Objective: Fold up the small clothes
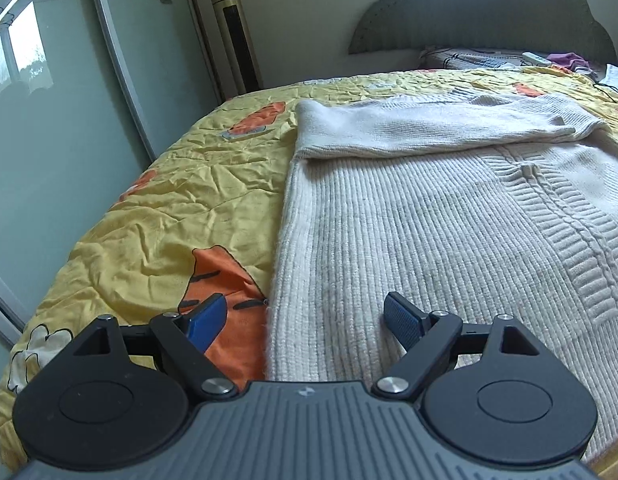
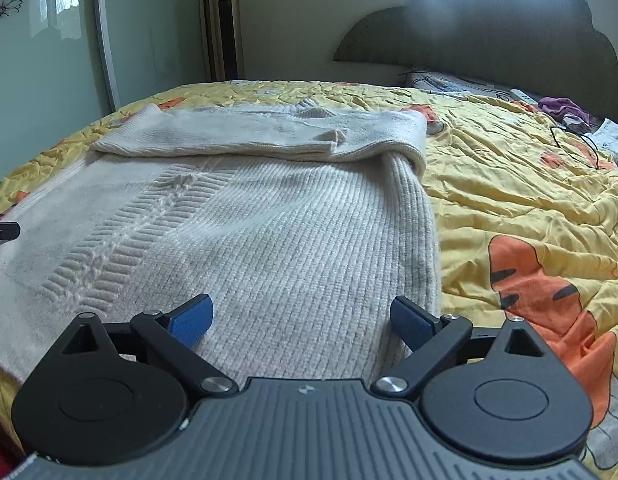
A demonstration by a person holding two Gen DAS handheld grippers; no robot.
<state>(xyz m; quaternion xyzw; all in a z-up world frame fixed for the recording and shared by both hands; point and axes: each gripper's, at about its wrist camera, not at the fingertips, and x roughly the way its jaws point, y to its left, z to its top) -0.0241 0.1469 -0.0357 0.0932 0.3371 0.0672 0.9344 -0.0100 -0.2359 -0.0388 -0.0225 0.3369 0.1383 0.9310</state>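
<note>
With both tools wide open and empty, left tool (image 1: 305,318) over the sweater's (image 1: 409,216) left hem edge and right tool (image 2: 303,320) near its right edge on the bed (image 1: 149,200), pinch both hem corners evenly, then lift toward the folded sleeves (image 2: 245,136).

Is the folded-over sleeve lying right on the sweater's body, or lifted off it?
Touching. In the right wrist view the sleeve lies flat across the sweater, its edge resting on the knit with no gap.
</note>
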